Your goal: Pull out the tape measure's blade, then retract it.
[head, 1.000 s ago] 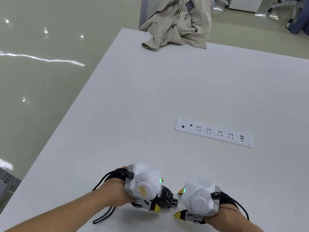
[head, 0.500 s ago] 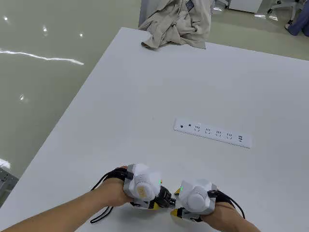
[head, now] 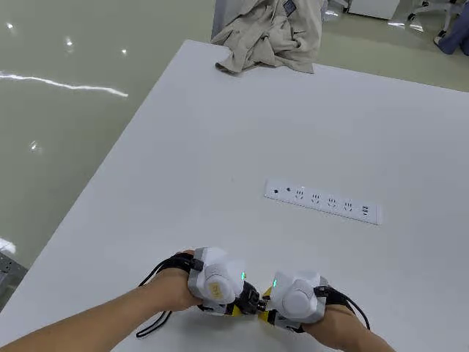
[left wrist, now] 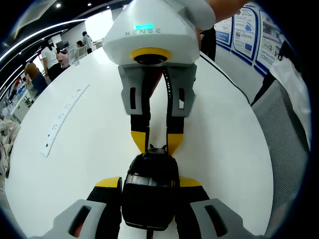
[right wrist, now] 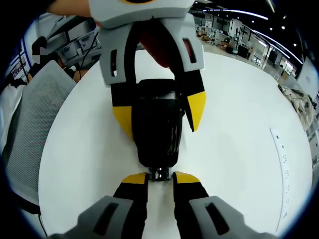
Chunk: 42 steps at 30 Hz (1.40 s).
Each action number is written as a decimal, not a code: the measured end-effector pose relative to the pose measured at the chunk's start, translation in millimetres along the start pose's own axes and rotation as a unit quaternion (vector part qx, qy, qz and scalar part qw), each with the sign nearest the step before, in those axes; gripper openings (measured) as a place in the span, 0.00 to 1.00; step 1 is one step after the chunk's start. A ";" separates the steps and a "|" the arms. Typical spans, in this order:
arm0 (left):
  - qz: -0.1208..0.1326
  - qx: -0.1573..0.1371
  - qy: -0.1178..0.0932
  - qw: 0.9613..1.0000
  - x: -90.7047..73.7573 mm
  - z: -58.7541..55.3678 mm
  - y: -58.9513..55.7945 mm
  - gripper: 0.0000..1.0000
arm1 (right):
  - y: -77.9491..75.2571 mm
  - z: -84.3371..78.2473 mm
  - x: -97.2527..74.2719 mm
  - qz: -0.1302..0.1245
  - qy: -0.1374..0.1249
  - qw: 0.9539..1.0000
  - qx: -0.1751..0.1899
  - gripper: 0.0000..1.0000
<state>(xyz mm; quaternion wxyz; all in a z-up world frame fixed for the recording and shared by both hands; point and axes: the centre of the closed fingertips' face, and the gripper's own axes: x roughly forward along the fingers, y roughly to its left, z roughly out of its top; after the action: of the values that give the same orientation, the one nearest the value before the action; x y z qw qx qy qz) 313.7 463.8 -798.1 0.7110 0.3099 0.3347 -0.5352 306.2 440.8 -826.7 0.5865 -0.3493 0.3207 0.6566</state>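
Observation:
A black tape measure (head: 249, 298) is held just above the white table (head: 220, 147) at its near edge, between two grippers that face each other. In the left gripper view my left gripper (left wrist: 149, 182) is shut on the tape measure's body (left wrist: 149, 196). The right gripper (left wrist: 157, 140) comes in from above and pinches the blade's end hook at the case mouth. In the right gripper view my right gripper (right wrist: 159, 178) is shut on that hook (right wrist: 158, 173), right against the black case (right wrist: 157, 127). Almost no blade shows between hook and case.
A white power strip (head: 322, 201) lies on the table beyond the grippers. A beige garment (head: 271, 37) is heaped at the far edge. The table's left edge drops to a shiny floor. A grey mesh chair (right wrist: 30, 114) stands close behind the near edge.
The right gripper has drawn slightly closer to the left gripper, narrowing the gap between them. The left gripper has hardly moved.

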 end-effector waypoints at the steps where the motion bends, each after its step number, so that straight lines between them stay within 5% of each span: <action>1: 0.000 0.001 0.000 1.000 0.0 0.2 0.1 0.39 | 0.0 -0.1 0.0 0.000 0.000 1.000 0.000 0.20; 42: -0.005 0.019 0.014 1.000 0.9 -2.0 -0.5 0.37 | 1.8 -7.7 -6.3 0.001 -0.007 1.000 -0.027 0.13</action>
<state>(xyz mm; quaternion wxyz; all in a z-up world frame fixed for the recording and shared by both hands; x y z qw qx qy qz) 313.2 464.8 -800.0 0.6975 0.3286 0.3362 -0.5408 305.5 430.7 -825.7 0.5784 -0.3605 0.2989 0.6679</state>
